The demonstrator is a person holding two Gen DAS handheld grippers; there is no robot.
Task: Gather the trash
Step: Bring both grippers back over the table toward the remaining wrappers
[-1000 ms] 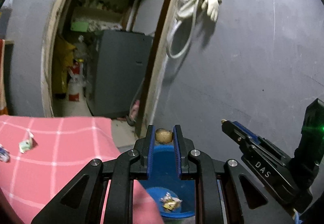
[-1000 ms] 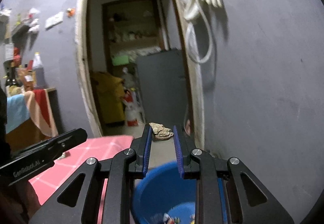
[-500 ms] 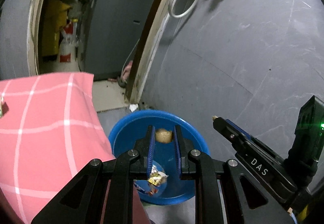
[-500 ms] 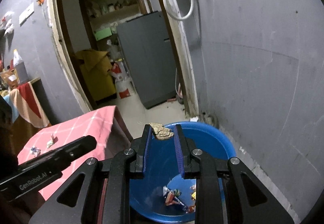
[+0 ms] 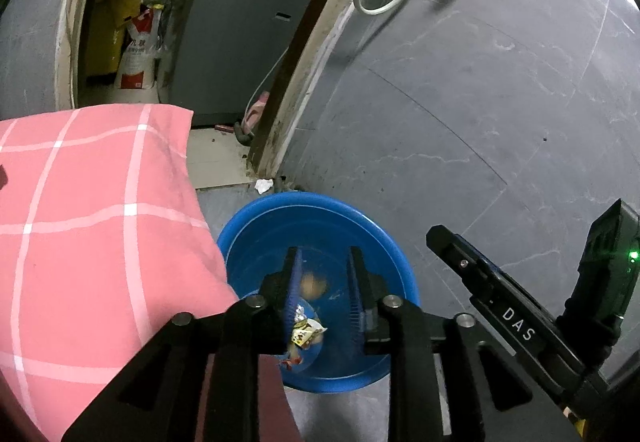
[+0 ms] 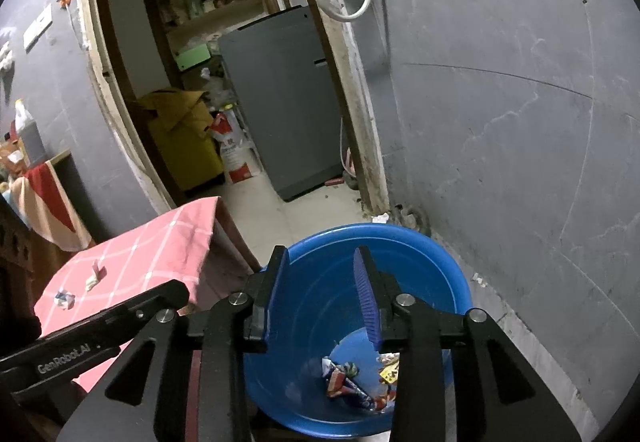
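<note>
A blue basin [image 5: 256, 230] stands on the floor beside the pink checked table; it also shows in the right wrist view [image 6: 436, 250]. Both grippers hang above it. My left gripper [image 5: 322, 262] is open, and a blurred brown scrap [image 5: 313, 285] is dropping between its fingers into the basin. My right gripper [image 6: 322, 266] is open and empty. Crumpled wrappers [image 6: 346, 382] lie on the basin's bottom; one wrapper [image 5: 306, 332] shows in the left wrist view. Two small pieces of trash [image 6: 64, 298] [image 6: 96, 276] lie on the table.
The pink checked table [image 5: 80, 210] is left of the basin. A grey wall [image 5: 460, 122] rises close behind and to the right. A doorway [image 6: 208, 82] opens beyond, with a grey fridge [image 6: 280, 102] and a white scrap [image 5: 264, 185] on the floor.
Both grippers tilted down over the basin and opened. The brown scrap left the left gripper and is falling; the right gripper's scrap is gone from its fingers.
</note>
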